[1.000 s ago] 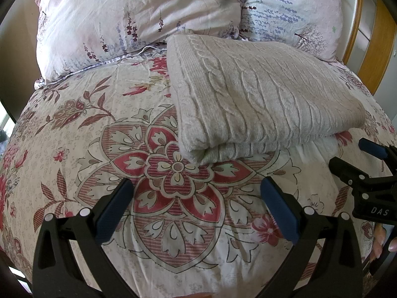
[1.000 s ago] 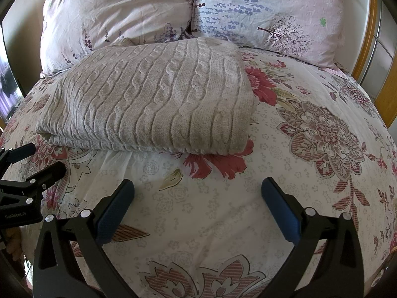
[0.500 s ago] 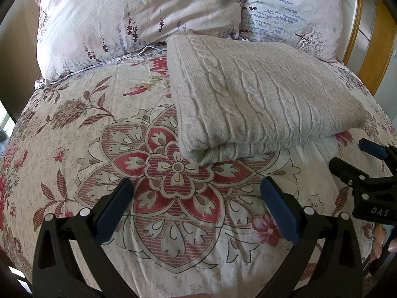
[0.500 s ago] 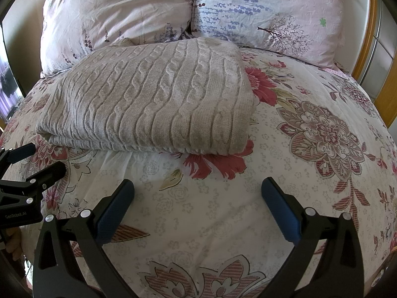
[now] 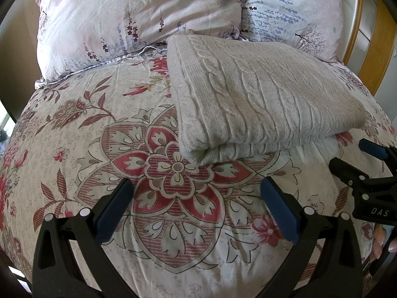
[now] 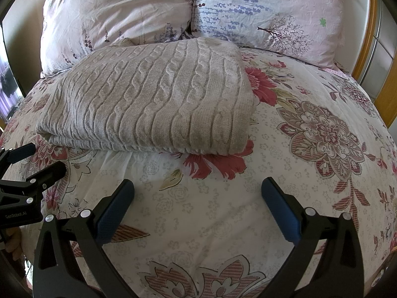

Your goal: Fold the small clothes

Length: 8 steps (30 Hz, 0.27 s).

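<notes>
Our left tongs and right tongs gape empty before the sweater: soft, probably light; grip its folded edge.

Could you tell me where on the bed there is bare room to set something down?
Free: the quilt right of the folded sweater, and the strip before both open claws. Crowded: the head end, where the pillows meet the sweater.

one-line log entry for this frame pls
knit sweater: folded, on bed | left hand-held gripper: open, empty | right hand-held gripper: open, empty
</notes>
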Available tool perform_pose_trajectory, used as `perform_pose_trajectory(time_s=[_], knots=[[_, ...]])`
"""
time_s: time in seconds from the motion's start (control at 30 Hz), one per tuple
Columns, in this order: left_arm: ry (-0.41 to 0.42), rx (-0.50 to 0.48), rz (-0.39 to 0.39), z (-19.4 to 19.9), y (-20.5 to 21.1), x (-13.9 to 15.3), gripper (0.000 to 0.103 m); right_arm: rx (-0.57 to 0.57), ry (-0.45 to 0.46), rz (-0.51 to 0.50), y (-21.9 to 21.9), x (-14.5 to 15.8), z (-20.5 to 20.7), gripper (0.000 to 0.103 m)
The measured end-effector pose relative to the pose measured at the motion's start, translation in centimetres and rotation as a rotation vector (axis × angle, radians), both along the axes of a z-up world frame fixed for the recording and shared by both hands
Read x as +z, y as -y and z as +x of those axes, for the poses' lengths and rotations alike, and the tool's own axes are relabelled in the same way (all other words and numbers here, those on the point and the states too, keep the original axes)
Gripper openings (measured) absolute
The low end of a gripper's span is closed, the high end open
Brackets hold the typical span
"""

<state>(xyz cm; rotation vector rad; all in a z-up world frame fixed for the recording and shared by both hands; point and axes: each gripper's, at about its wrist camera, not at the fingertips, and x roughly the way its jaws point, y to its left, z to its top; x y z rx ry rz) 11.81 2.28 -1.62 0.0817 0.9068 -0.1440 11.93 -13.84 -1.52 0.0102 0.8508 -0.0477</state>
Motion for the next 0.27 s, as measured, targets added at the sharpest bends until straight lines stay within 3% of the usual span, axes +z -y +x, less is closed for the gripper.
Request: perform_pose_trajectory(time_s=[0.27], knots=[[0.0, 0.001, 0.0, -0.01, 0.07, 0.0, 0.101, 0.0, 0.0, 0.0, 0.01, -0.01, 0.0, 0.102]])
